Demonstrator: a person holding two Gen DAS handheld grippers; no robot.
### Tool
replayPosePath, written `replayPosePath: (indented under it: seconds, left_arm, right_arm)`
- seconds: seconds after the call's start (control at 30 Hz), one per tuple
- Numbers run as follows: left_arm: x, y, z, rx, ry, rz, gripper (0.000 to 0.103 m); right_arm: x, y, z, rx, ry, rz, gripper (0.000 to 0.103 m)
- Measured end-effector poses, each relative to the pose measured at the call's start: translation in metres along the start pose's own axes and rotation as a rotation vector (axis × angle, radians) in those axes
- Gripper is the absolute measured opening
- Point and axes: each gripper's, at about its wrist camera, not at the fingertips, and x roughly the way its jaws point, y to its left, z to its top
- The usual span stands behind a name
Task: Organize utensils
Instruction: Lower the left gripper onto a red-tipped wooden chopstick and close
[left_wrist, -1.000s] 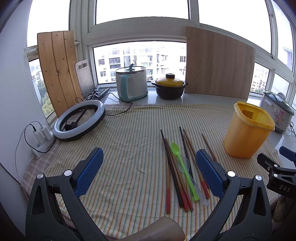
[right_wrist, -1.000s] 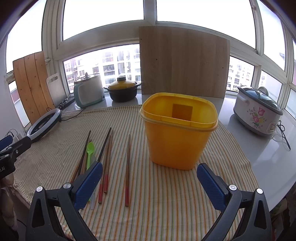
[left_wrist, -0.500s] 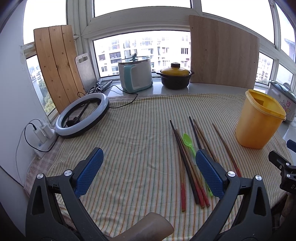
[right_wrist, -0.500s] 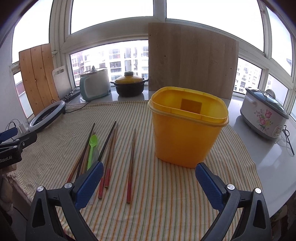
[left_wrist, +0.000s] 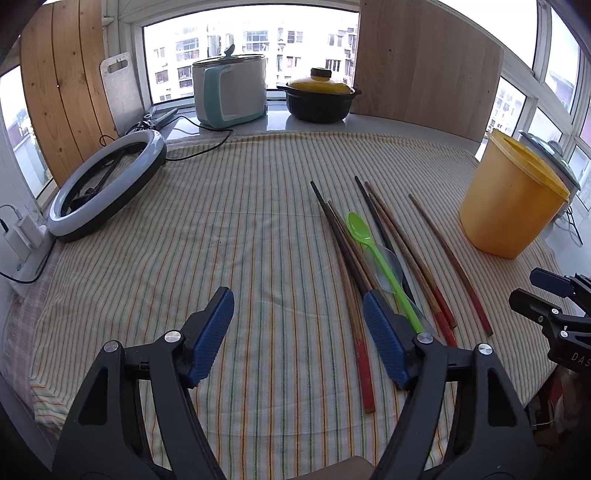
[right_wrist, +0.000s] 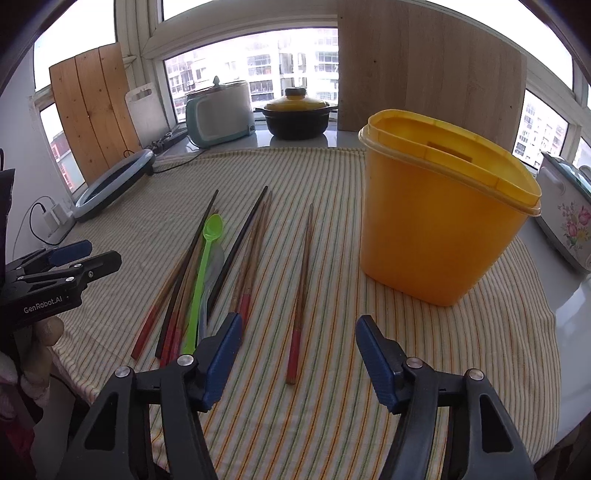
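- Both tools have come down closer to the table (left_wrist: 258, 206) than a second ago; the sticks look bigger now
- The left tool (left_wrist: 297, 334) is closing its jaws; nothing is between them, only striped cloth (left_wrist: 221, 240); it grips nothing
- The right tool (right_wrist: 297, 354) is closing too; one red-tipped chopstick (right_wrist: 301, 288) lies just ahead, its red end in the gap; the pads do not touch it
- The other chopsticks (left_wrist: 391, 236) and the green spoon (left_wrist: 373, 251) lie by the left tool's right pad
- The yellow bin (right_wrist: 439, 221) stands ahead of the right tool, to its right, with nothing seen inside; I think grabbing comes next
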Motion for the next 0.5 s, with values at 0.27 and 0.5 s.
replayPosePath:
  seconds: [0.27,0.5]
  left_arm:
    - [0.046,-0.005,0.006,-0.017,0.164,-0.131,0.031]
    - [0.056,-0.006,0.005,-0.051,0.207,-0.184,0.023]
  right_arm:
    - [0.02,-0.008,0.002,0.033,0.052,0.018,0.041]
    - [0.034,-0.013,0.002,0.086,0.083,0.053,0.032]
